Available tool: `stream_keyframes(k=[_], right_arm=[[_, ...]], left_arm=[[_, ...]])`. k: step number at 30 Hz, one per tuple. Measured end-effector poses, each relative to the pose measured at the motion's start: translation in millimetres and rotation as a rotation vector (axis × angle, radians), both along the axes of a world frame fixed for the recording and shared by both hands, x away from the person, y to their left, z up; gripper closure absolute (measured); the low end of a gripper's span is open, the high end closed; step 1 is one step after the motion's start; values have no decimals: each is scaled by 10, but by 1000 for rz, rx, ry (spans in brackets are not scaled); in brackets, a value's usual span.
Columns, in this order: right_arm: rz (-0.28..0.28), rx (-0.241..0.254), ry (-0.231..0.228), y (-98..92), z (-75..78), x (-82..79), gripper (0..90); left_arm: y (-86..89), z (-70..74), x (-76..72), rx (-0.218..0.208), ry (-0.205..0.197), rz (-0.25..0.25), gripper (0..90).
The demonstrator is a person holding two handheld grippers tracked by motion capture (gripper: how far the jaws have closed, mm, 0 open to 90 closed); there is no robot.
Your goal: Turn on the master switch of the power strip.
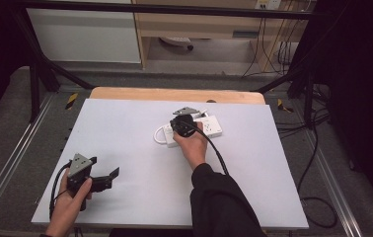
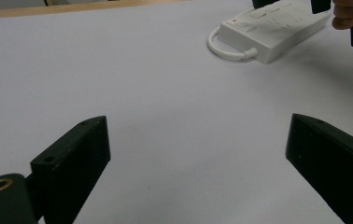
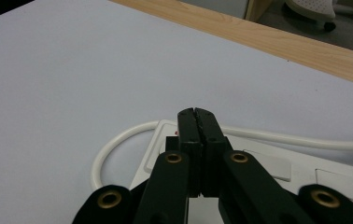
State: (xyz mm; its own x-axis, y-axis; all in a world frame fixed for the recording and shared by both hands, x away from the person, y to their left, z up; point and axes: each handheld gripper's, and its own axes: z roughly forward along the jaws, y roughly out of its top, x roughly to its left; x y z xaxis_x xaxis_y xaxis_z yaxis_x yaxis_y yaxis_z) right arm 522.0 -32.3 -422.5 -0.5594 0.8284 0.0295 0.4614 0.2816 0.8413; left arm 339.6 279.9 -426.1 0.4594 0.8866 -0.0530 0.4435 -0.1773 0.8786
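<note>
At the lower left of the high view, the left gripper (image 1: 106, 177) rests low over the white table top (image 1: 125, 143), held in a hand (image 1: 68, 205) that comes in from the bottom edge, with its grey three-cornered plate on top and a black cable looping off to the left. Its jaws stand spread wide with nothing between them; in the left gripper view they rise from the lower left and lower right corners with bare white surface showing across the gap. Moving right, a white power strip (image 1: 202, 129) lies a little right of centre in the high view, flat on the table top, and its white cord (image 1: 161, 136) curls out from its left end in a loop. In the left gripper view the strip (image 2: 272, 30) sits at the upper right, well apart from the left jaws. The right gripper (image 1: 189, 127) is directly above the strip's left part, held by the right hand (image 1: 192, 145) on a dark sleeve (image 1: 221, 202) that reaches up from the bottom centre. In the right gripper view its jaws are pressed together, tip against tip, with nothing pinched, and the tips (image 3: 197, 122) hang over the strip's end (image 3: 165, 140), close by where the cord (image 3: 109, 151) curves away to the left. Whether the tips touch the strip I cannot tell. A light wooden edge (image 1: 174, 94) runs along the far side of the table.
</note>
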Motion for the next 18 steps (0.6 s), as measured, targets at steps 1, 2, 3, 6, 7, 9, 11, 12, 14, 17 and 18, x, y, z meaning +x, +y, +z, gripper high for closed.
stream_keyframes(k=[1,2,3,6,7,9,11,12,14,17,18], right_arm=[[0,1,1,-8,4,0,900],[0,2,0,-14,8,-1,900],[0,3,0,-20,13,-2,900],[-2,6,-1,-41,36,-6,900],[-3,8,-2,-48,44,-7,900],[-4,8,-5,-66,62,-10,900],[-5,10,-6,-86,80,-12,900],[-6,11,-8,-98,90,-12,900],[-8,17,-9,-121,110,-14,900],[-12,22,-8,-163,134,-20,900],[-13,22,-9,-180,139,-23,900]], left_arm=[[2,0,0,1,-1,0,65],[1,0,0,-1,-1,1,65],[3,0,1,1,-2,2,65],[4,1,0,0,-3,3,65],[4,1,-1,0,-3,2,65],[4,1,1,1,-3,4,65],[5,1,0,0,-3,4,65],[6,1,0,0,-4,4,65],[6,1,0,1,-3,5,65],[6,0,1,1,-3,5,65],[6,0,1,1,-3,5,65]])
